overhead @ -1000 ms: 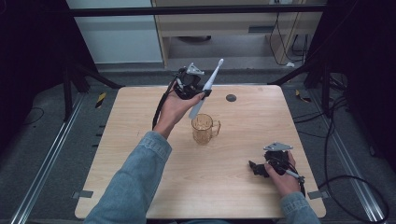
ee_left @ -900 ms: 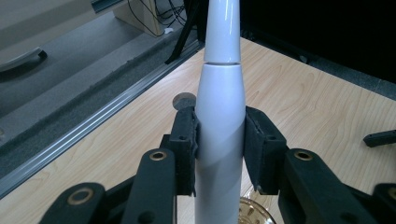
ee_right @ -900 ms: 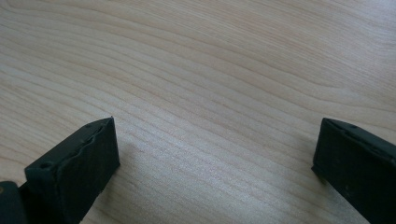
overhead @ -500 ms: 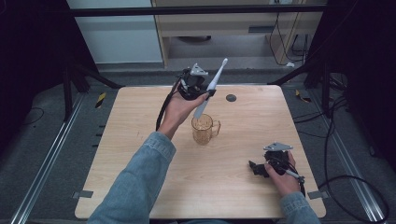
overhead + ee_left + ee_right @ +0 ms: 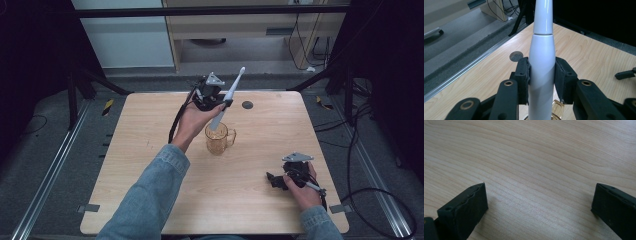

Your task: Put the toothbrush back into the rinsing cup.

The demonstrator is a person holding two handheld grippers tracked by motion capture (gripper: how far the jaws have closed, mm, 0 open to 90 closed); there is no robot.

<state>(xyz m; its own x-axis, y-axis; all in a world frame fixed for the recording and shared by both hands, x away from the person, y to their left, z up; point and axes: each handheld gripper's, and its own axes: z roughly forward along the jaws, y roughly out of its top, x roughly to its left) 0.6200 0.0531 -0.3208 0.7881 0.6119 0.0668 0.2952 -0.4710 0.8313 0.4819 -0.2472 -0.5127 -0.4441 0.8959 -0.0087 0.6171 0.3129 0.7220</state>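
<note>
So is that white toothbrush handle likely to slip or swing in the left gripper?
The toothbrush looks stiff, smooth and tapered, so it may slide through the left gripper pads. Clamped mid-handle, it could pivot if its lower end knocks the mug rim.

Even, soft overhead light on the table (image 5: 150, 200), dark surroundings, faint shadows, slightly soft focus.

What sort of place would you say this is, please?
Probably a lab recording station: a bare wooden table on dark floor, loose cables at the right, and a hand-held left gripper holding a toothbrush.
</note>
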